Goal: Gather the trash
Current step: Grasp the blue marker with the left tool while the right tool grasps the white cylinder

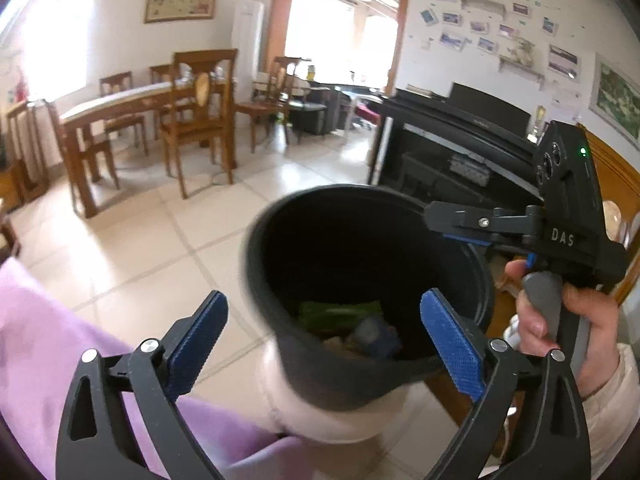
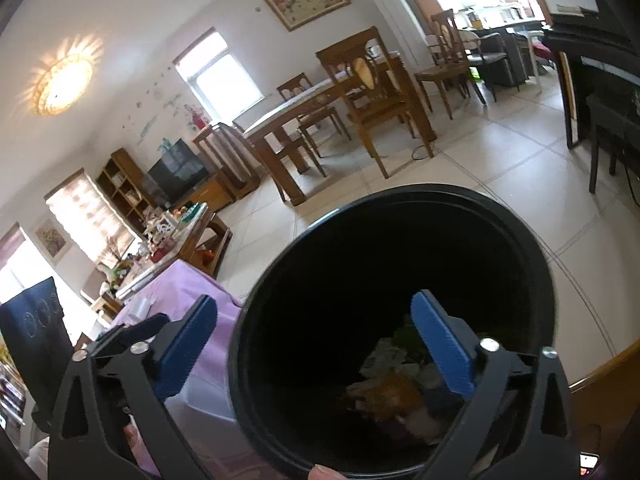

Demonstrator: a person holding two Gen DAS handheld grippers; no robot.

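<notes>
A black trash bin [image 1: 256, 248] is tilted with its mouth toward both cameras; it looks blurred in the left wrist view. Trash lies in its bottom: a green piece [image 1: 340, 312] and a blue scrap [image 1: 376, 336], seen from the right wrist as crumpled paper and an orange-brown lump [image 2: 392, 396]. My left gripper [image 1: 324, 312] is open, one pad outside the bin wall and the other over its mouth. My right gripper [image 2: 316, 312] is open astride the bin's [image 2: 248, 320] near rim, touching nothing. A hand [image 1: 560, 320] holds it at the right.
Lilac cloth [image 1: 40, 340] lies at the lower left. A wooden dining table [image 1: 120, 108] with chairs stands across the tiled floor [image 1: 160, 240], and a black piano [image 1: 460, 148] is at the right. A cluttered low table [image 2: 168, 248] is at the left. A fingertip [image 2: 320, 472] touches the bin's rim.
</notes>
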